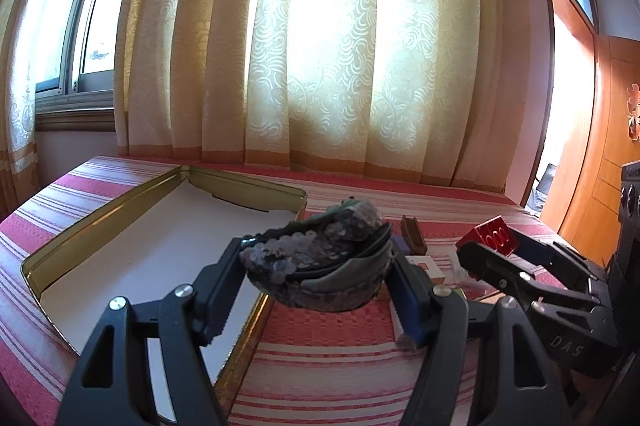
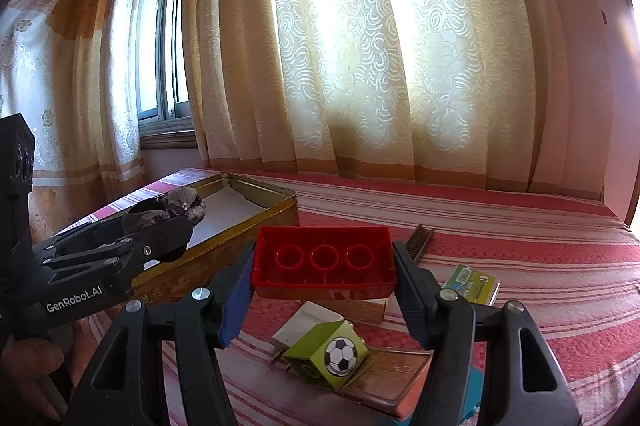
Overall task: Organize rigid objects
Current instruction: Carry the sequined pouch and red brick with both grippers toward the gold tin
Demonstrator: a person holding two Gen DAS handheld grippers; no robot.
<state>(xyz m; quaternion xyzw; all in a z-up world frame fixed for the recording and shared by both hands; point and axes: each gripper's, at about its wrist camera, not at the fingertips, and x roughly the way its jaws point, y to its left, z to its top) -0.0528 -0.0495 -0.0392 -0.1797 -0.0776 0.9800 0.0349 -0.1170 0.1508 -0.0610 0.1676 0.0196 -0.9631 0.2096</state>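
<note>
While both hands carry loads above the red-and-white striped bedcover, we judge the tidying barely begun: the open gold-rimmed rectangular metal tin, at ten o'clock in the left wrist view, shows only its pale lining and nothing stored yet. Our left gripper is clamped on a dark, sequin-covered clamshell-shaped case, which hangs just beside the tin's near right edge, not yet over it. Our right gripper pinches a red plastic building brick by its short ends, hollow underside toward the camera, near the tin's right wall at eleven o'clock in the right wrist view.

Still lying on the cover, well below the brick at six o'clock, are a green cube with a football sticker, a white charger plug touching it, and a flat brown wooden case. A dark comb sits at one o'clock, a green printed card at three. All await the tin, we reckon.
</note>
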